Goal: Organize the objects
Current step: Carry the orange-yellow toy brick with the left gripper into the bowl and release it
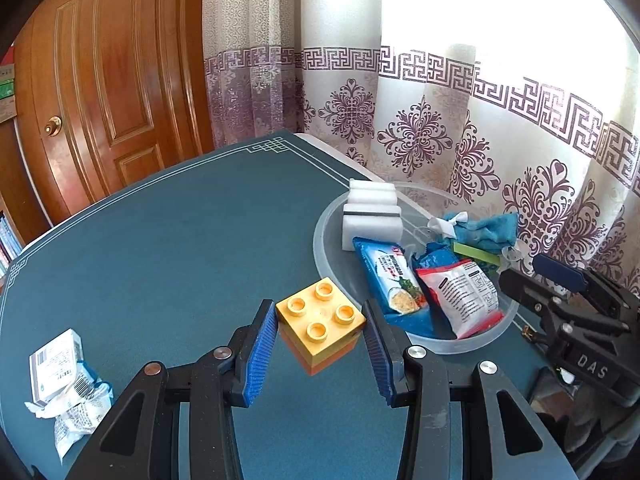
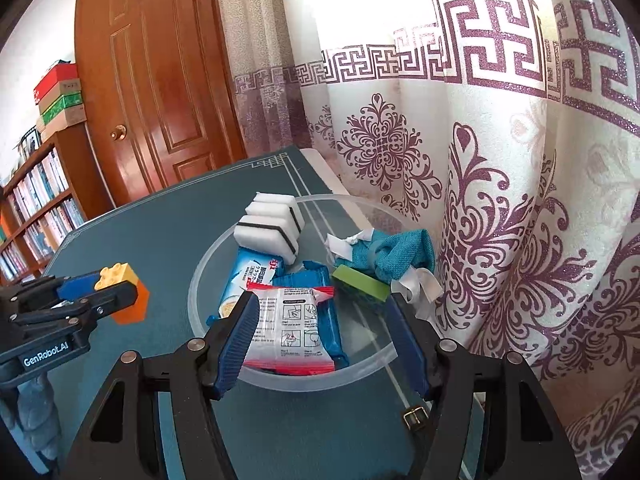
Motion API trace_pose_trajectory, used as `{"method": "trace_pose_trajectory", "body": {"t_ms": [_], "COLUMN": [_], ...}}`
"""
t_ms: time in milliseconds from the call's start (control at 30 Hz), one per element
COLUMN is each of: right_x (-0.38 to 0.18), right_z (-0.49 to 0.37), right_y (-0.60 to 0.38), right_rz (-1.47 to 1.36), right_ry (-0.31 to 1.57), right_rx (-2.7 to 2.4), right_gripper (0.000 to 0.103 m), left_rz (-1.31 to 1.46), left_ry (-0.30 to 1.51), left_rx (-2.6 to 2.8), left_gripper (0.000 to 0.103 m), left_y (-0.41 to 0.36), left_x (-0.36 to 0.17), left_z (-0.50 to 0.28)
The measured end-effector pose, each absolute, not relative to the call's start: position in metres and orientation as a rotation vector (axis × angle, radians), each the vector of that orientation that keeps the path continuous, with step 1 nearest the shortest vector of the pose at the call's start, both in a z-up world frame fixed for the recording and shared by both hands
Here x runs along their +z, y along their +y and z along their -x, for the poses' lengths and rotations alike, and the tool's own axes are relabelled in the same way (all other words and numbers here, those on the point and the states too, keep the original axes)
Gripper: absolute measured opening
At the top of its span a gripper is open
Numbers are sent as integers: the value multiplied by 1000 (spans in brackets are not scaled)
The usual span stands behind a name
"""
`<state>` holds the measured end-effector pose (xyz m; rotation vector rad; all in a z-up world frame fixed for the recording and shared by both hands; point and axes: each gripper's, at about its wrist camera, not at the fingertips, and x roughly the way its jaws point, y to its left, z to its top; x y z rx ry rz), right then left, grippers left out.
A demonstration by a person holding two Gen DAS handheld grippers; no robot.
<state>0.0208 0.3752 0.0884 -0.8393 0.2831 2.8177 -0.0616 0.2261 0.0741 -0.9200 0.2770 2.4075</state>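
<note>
We have the left gripper [image 1: 320,344] clamped on a yellow and orange toy brick [image 1: 322,320], held above the blue table mat [image 1: 160,260], just left of the clear bowl [image 2: 200,280]. Right gripper [image 2: 326,340] hovers over the bowl's near rim, fingers apart, nothing between the pads. Bowl holds white sponges [image 2: 272,220], snack packets [image 2: 292,320], a green block [image 2: 360,282] and a teal cloth [image 2: 400,256]. Crumpled wrappers and a small box [image 1: 56,356] sit near left on the mat
</note>
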Motion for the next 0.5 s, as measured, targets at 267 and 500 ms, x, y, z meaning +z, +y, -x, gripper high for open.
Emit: {"method": "trace_pose_trajectory", "body": {"t_ms": [267,500], "right_x": [85,83], "right_z": [-26,-26], "right_y": [380,383], "right_rz": [833,838], "right_ry": [317,343], "right_rx": [2834,2842], "right_gripper": [67,67], "left_rz": [923,924], "left_ry": [302,314], "left_rx": [2360,2361], "left_gripper": [46,47], "left_y": [262,276], "left_x": [70,61], "left_z": [74,87]}}
